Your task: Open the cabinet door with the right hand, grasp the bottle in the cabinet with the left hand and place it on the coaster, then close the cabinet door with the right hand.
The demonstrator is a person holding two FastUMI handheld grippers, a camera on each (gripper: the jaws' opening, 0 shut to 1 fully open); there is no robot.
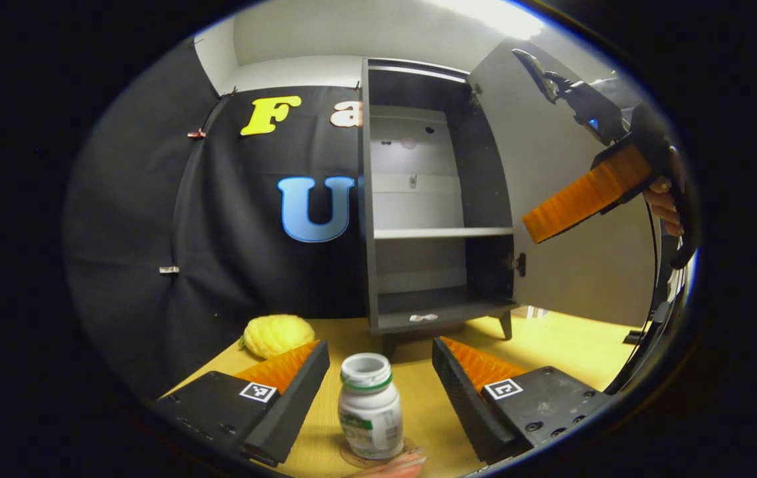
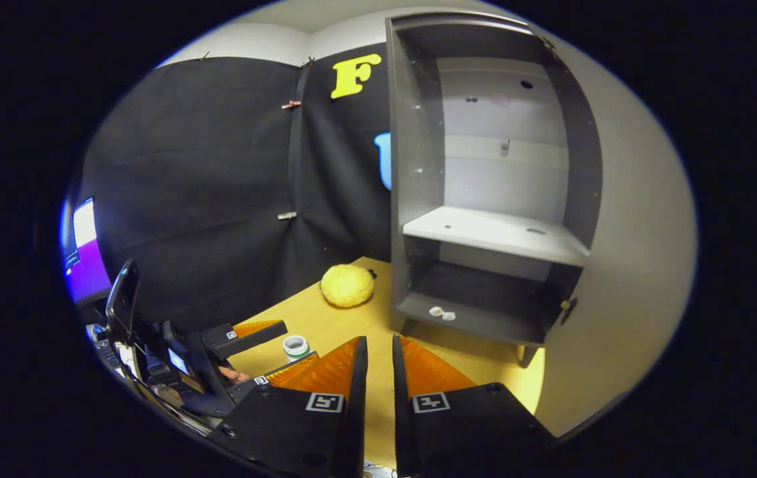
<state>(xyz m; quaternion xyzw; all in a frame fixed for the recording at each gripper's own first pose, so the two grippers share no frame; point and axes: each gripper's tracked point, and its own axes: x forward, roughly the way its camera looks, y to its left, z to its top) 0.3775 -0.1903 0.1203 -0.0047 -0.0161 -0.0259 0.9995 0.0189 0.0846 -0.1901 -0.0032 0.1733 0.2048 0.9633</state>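
Now the bottle (image 1: 370, 406) stands on the coaster (image 1: 378, 458), left gripper (image 1: 380, 375) spread around it, untouching; right gripper (image 2: 378, 372) nearly pressed together, empty. Next: push cabinet door (image 1: 571, 265) shut.

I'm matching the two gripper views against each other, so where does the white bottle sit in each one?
Left gripper view: the bottle stands at bottom centre on the coaster, between the open left gripper fingers.
Right gripper view: it is small, at lower left on the table.
Shared landmark: the yellow fruit left of the open cabinet.
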